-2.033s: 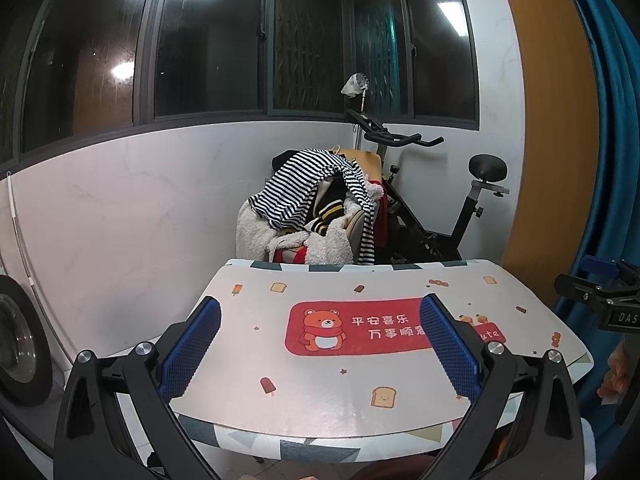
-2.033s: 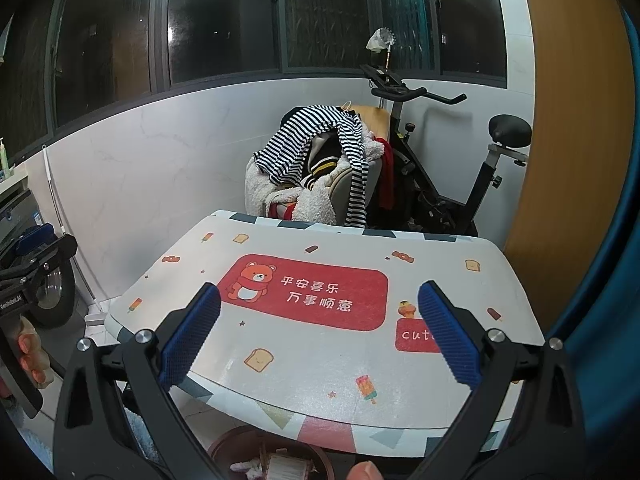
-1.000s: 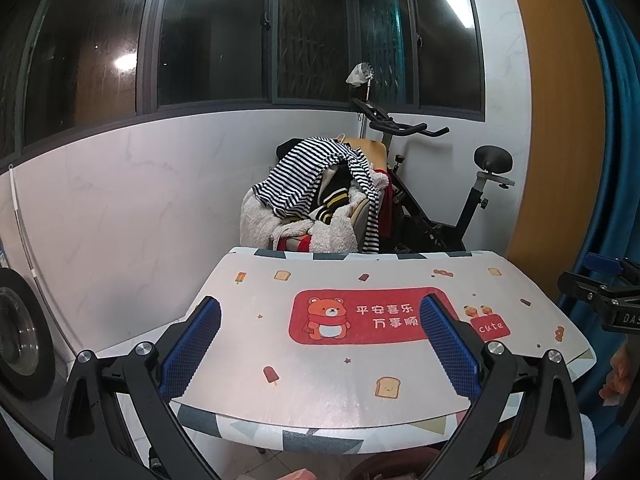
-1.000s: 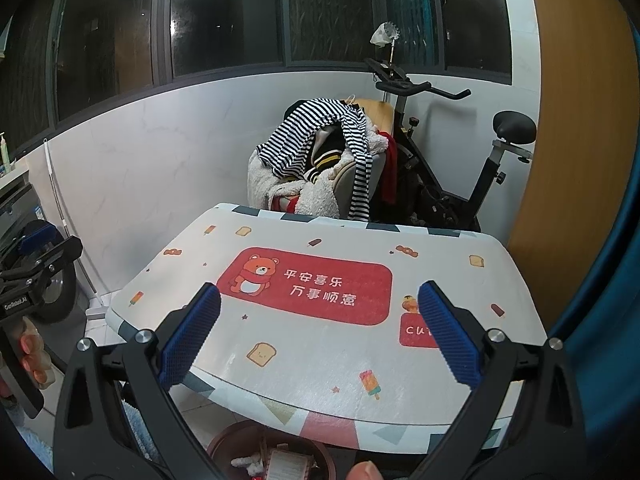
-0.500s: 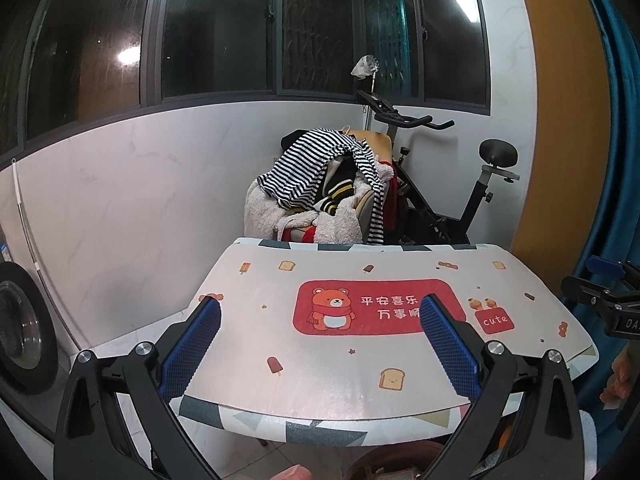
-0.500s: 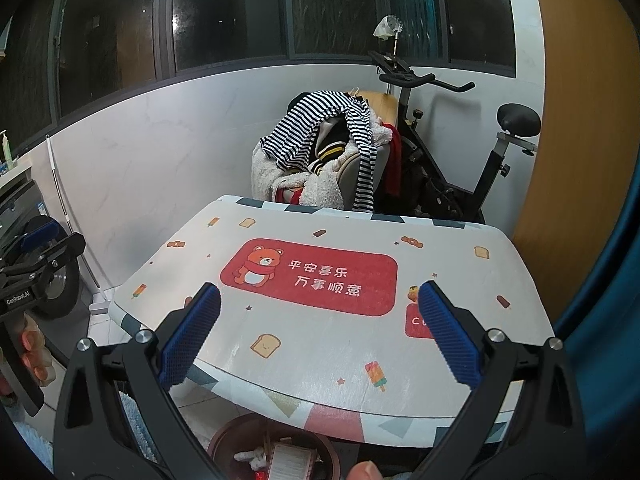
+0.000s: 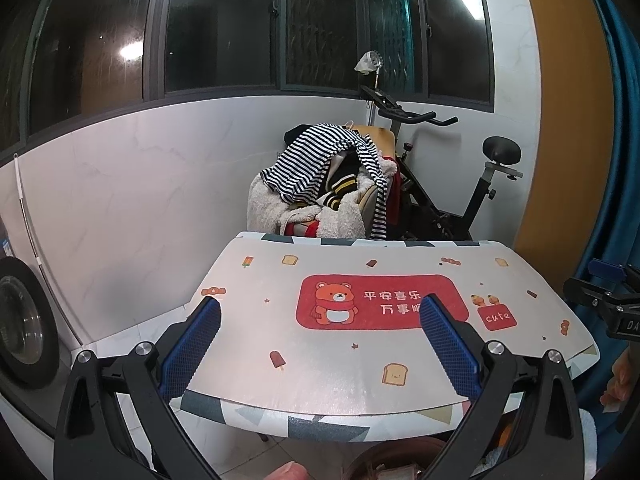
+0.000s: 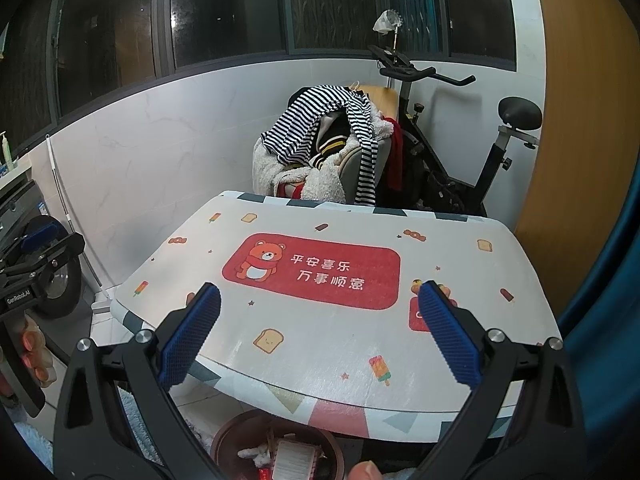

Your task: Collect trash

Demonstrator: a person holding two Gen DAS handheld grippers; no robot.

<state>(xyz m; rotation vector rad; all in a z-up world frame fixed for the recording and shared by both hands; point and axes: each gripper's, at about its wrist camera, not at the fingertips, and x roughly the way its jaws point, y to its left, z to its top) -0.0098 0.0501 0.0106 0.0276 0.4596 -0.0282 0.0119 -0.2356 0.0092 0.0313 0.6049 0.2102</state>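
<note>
A small table (image 7: 360,360) (image 8: 340,340) covered by a white cloth with a red bear panel stands in front of both grippers. I see no loose trash on its top. Below its near edge sits a round brown bin (image 8: 228,436) (image 7: 372,460) holding white scraps and a card. My left gripper (image 7: 318,344) is open, held above the table's near edge, nothing between its blue pads. My right gripper (image 8: 318,342) is open too, over the near side of the table and above the bin. Each gripper shows at the edge of the other's view.
A chair piled with striped and fleece clothes (image 7: 332,188) stands behind the table, with an exercise bike (image 7: 460,184) to its right. A washing machine (image 7: 24,336) is at the left, a blue curtain (image 7: 616,160) at the right. White marble wall under dark windows.
Both grippers have drawn back and risen a little, so more of the table and the bin beneath it shows. Jaws stay open the same width.
</note>
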